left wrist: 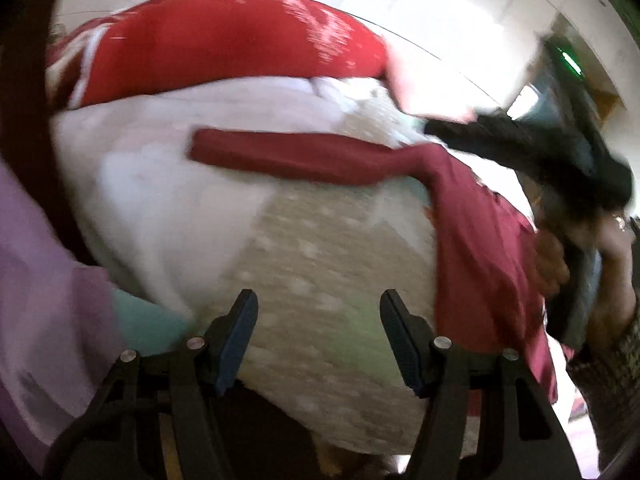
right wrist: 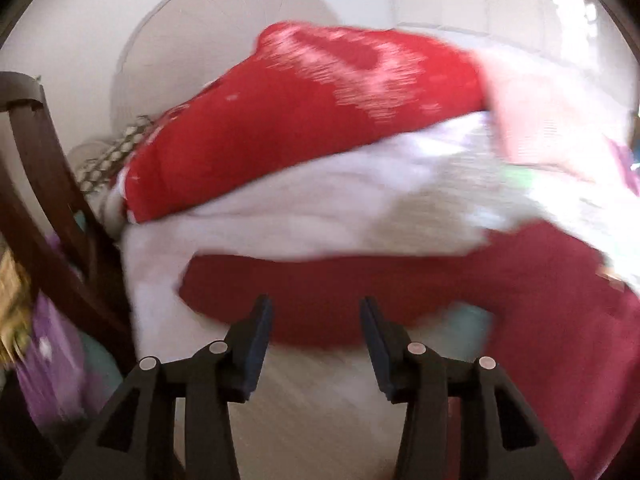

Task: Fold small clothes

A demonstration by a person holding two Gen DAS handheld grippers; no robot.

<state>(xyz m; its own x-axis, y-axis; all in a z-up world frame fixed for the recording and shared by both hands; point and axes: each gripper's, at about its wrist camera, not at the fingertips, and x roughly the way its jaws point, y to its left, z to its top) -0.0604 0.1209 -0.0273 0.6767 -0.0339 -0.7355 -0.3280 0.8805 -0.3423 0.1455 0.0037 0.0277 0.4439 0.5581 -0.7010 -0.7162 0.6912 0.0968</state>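
A heap of small clothes fills both blurred views. A maroon garment (left wrist: 472, 216) lies draped across the heap, one long part stretched left; it also shows in the right wrist view (right wrist: 400, 280). A bright red patterned garment (left wrist: 224, 48) lies at the back, also in the right wrist view (right wrist: 304, 112). White cloth (left wrist: 132, 184) and beige dotted cloth (left wrist: 320, 264) lie under them. My left gripper (left wrist: 318, 300) is open over the beige cloth, holding nothing. My right gripper (right wrist: 316, 308) is open just in front of the maroon garment; its body (left wrist: 560, 152) shows at the right of the left wrist view.
A dark wooden chair frame (right wrist: 44, 200) curves along the left. Lilac cloth (left wrist: 44, 272) and teal cloth (left wrist: 148, 320) lie at the left. A pale round object (right wrist: 224, 28) stands against the white wall behind the heap.
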